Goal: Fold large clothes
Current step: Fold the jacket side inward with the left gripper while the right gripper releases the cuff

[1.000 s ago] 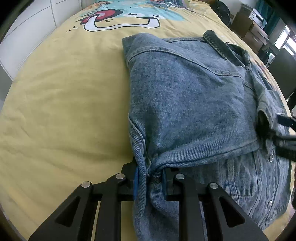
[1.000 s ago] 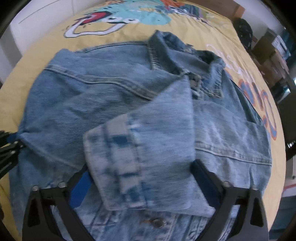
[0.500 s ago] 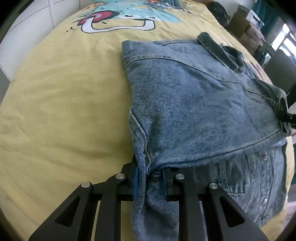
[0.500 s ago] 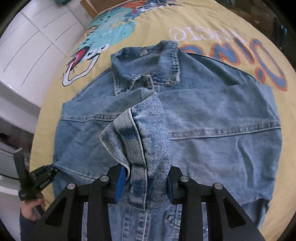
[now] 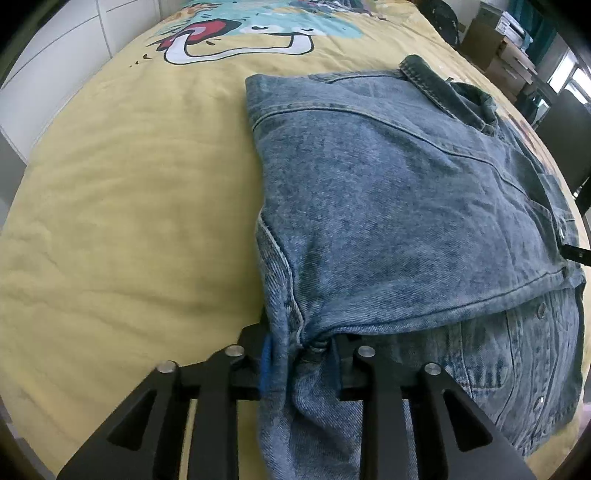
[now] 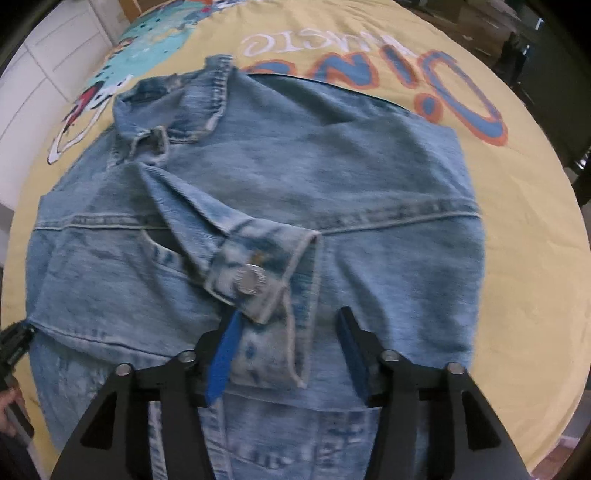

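Observation:
A blue denim jacket (image 5: 406,206) lies on a yellow printed bedspread (image 5: 129,221), its left side folded inward. My left gripper (image 5: 301,349) is shut on the jacket's folded side edge near the hem. In the right wrist view the jacket (image 6: 369,177) lies collar away from me, and a sleeve cuff (image 6: 255,273) with a metal button rests across its middle. My right gripper (image 6: 286,354) is open, its jaws on either side of the cuff end without pinching it. The tip of the right gripper (image 5: 576,253) shows at the jacket's right edge.
The bedspread (image 6: 528,229) carries a cartoon print (image 5: 240,33) and orange-blue letters (image 6: 436,85). White cabinets (image 5: 55,55) stand to the left of the bed. Cardboard boxes (image 5: 498,40) and dark furniture stand beyond its far right side. The left gripper (image 6: 13,339) shows at the left edge.
My right gripper has opened and let go of the sleeve cuff, which now lies flat across the jacket. My left gripper keeps its hold on the side edge.

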`<state>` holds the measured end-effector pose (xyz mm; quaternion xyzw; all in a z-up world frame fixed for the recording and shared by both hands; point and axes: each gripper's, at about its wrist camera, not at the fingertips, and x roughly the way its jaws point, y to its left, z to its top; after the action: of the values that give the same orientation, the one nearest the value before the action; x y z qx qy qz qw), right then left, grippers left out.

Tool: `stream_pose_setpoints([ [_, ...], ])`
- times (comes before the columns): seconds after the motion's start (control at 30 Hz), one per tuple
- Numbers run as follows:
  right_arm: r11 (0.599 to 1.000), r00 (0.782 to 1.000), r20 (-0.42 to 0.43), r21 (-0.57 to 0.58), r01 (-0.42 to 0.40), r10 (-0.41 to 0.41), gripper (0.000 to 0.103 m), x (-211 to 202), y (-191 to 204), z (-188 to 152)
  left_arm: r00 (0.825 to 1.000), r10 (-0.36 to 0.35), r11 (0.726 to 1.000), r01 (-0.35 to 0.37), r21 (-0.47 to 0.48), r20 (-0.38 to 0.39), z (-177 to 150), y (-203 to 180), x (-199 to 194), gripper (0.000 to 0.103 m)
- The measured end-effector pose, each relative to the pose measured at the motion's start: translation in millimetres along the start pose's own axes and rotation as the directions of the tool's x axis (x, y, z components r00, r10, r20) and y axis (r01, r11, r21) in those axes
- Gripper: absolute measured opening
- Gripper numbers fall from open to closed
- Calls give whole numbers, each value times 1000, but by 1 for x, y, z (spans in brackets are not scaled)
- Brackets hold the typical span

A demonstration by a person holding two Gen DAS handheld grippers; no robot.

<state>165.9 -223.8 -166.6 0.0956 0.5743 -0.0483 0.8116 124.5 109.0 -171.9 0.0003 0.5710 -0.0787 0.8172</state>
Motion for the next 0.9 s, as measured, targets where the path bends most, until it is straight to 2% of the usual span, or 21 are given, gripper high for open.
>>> stream_pose_setpoints([
  [0.07,1000,1000,7,1,21,-21,66,-4,-9,-3,999,32,999,-32,15,-5,0,-3,-4,37],
  [0.13,999,998,25,-6,49,-49,70,-11,-13,-5,997,76,996,-76,35,1,-2,-6,-12,73],
  [0.17,999,998,37,-12,49,-49,73,-16,-13,-7,996,88,995,-89,44,11,-3,-7,-19,78],
  [0.2,999,998,53,-20,44,-43,80,-21,-12,-8,996,89,995,-90,47,17,-4,-7,-24,83],
  [0.23,999,997,73,-31,40,-38,82,-28,-12,-11,996,86,995,-87,47,21,-6,-6,-30,92],
  [0.3,997,994,106,-59,38,-32,82,-41,-10,-16,997,68,996,-70,59,36,-6,-7,-45,102],
  [0.43,996,990,138,-84,-11,22,85,-54,4,-19,993,66,993,-74,88,93,3,-25,-62,102],
  [0.5,995,987,160,-103,-6,23,87,-60,12,-23,991,28,993,-43,107,134,14,-45,-68,102],
  [0.57,993,984,180,-118,20,1,103,-59,23,-24,987,7,989,-30,145,159,23,-67,-66,102],
  [0.67,992,979,202,-120,39,-14,103,-53,36,-24,986,5,979,-39,198,169,35,-107,-49,102],
  [0.77,996,979,202,-84,8,9,103,-40,40,-25,989,-20,981,-9,192,146,46,-132,-19,102],
  [0.83,998,978,207,-68,8,7,103,-30,43,-28,991,-10,983,-14,183,132,49,-142,0,102],
  [0.9,998,979,202,-66,16,-3,103,-18,45,-30,992,27,982,-49,183,121,51,-145,19,102],
])
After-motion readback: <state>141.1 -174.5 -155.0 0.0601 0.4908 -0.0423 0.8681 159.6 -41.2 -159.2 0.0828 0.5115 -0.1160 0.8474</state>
